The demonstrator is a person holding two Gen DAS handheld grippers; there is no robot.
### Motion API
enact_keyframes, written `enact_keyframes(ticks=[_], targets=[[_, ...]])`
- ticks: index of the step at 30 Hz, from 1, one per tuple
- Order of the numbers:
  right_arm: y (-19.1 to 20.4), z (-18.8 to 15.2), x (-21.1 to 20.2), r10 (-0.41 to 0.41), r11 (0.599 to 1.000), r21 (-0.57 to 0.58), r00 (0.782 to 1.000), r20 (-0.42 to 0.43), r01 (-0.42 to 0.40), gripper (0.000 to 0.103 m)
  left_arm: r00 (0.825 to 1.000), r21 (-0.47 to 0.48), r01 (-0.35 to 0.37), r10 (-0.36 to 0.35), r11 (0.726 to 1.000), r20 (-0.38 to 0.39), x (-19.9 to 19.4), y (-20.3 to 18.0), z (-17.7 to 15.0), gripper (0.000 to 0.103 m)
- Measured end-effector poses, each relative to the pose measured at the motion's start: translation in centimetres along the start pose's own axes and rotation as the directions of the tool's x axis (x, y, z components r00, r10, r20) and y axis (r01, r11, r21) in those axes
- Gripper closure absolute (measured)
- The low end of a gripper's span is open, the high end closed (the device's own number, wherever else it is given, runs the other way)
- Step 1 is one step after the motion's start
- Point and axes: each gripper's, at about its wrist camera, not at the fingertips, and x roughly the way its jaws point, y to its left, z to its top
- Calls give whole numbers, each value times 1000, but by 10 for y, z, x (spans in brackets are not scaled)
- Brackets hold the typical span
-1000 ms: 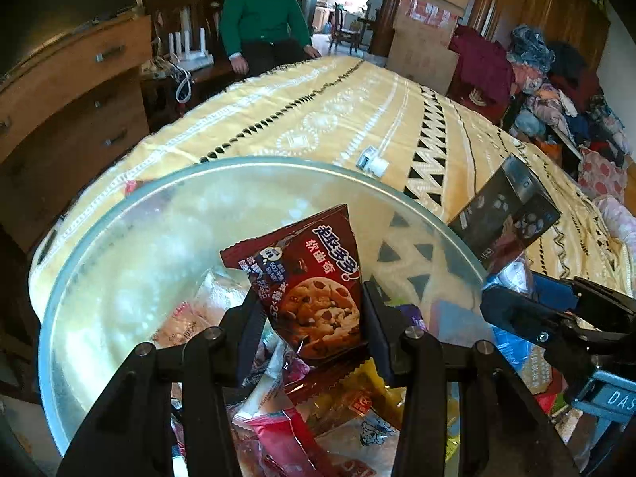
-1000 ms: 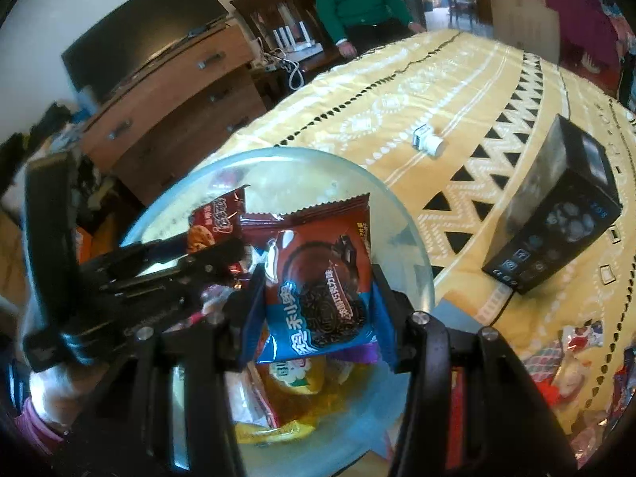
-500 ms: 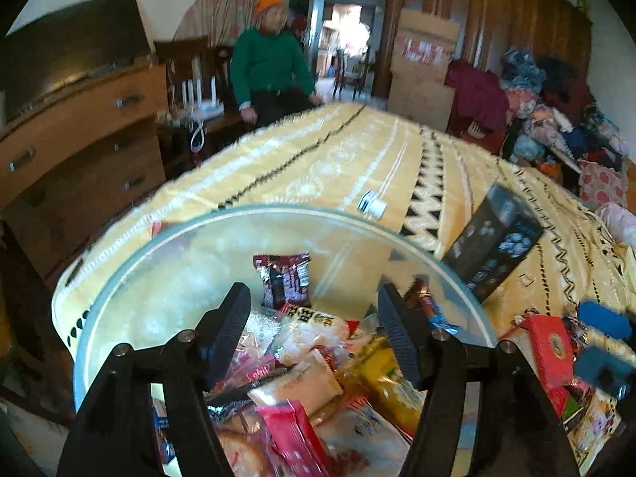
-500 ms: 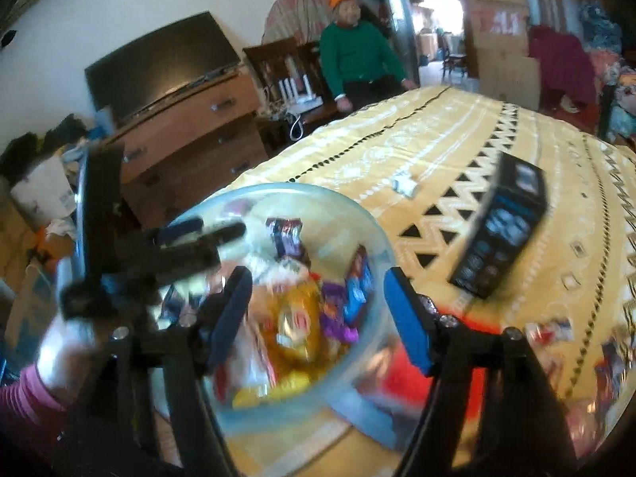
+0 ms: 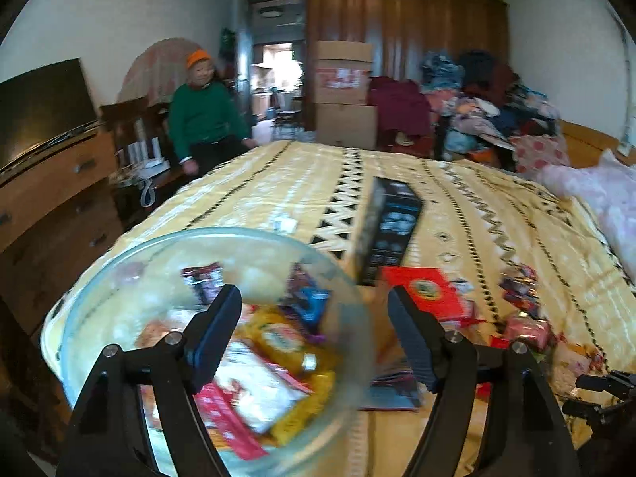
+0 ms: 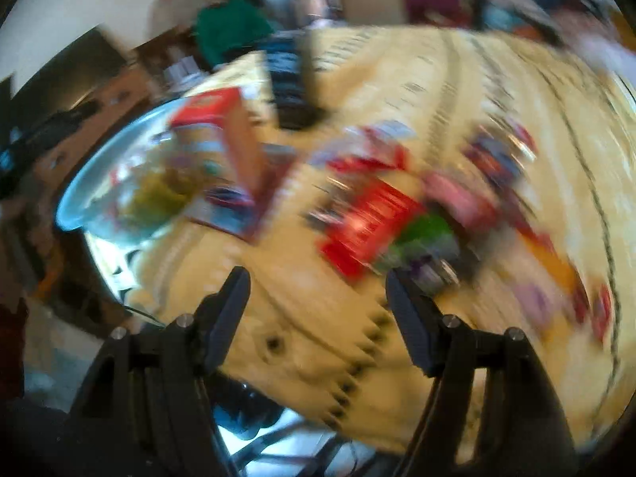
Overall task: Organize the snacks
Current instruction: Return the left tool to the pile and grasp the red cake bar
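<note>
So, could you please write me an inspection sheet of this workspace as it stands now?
Surface: yellow patterned bedspread with black zigzag bands.
Job's things: glass bowl part filled with snack packets; loose snack packets lie scattered on the bedspread to its right.
Clutter: black box and red box beside the bowl.
Grippers: left tongs above the bowl, jaws opening, nothing between them; right tongs over the bedspread, empty, in a heavily blurred view.
Cables: white cable hangs by the bedside furniture.
Surroundings: person in green top, dresser, cardboard boxes, heap of clothes.
</note>
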Motion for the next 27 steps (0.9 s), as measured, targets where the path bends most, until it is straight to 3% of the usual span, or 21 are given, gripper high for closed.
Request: enact_keyframes(ticks=[4,11,17,21,27], targets=[[-40,-17,-17,-20,992,128,999,26,16,31,997,40,72,-71,997,-23,-3,-35,-4,26],[-44,-33,-39,-22,996,84,997,75,15,31,974,115,216,-207,970,-86,-6,-93,-17,26],[-50,-46,-50,-34,996,83,997,76,28,31,926,177,350,-311,920,-211,11,-146,-47,26],[-66,-57,-45,-36,992,126,998,50,30,31,877,210,429,-350,878,-328,46,-184,-82,26],[-90,-62,-25,-18,980,200,1000,6,17,31,859,252,437,-318,863,-400,106,-218,-116,26]])
